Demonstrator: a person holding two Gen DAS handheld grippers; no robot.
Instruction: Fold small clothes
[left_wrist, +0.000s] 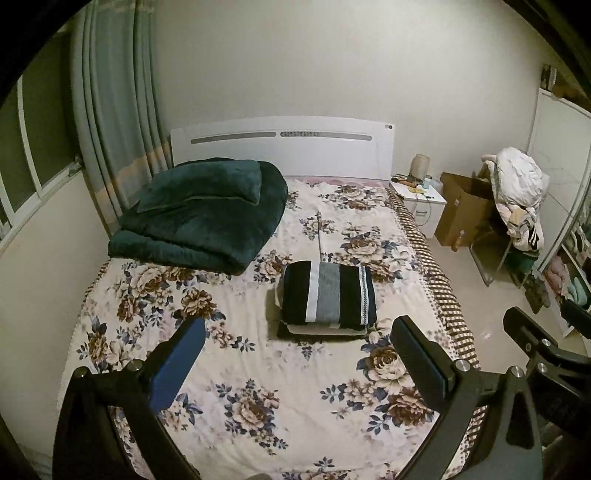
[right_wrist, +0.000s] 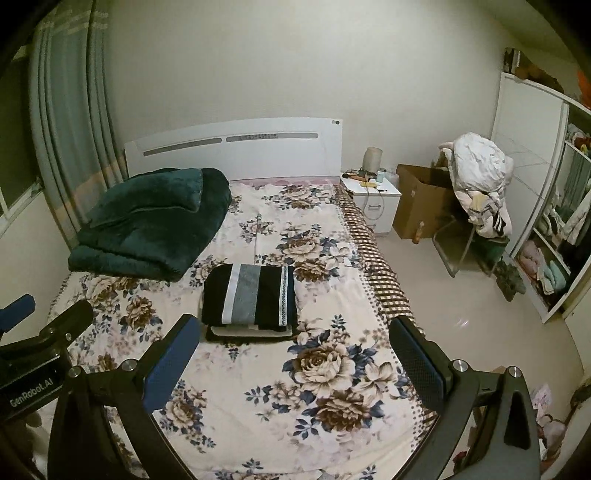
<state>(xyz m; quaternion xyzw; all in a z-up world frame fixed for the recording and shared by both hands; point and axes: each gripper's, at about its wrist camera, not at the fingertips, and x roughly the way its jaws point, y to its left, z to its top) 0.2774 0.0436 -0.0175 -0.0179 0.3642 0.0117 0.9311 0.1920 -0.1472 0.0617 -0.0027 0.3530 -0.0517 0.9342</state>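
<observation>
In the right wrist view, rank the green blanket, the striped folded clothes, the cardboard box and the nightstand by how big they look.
1. Green blanket
2. Striped folded clothes
3. Cardboard box
4. Nightstand

Box and nightstand look close; both stand farther back and the box is partly hidden, so their order is unsure.

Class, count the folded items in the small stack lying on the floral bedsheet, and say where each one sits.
3 visible: a black, white and grey striped folded garment on top, a pale folded layer beneath it, and a dark layer at the bottom. More may be hidden inside the stack.
</observation>
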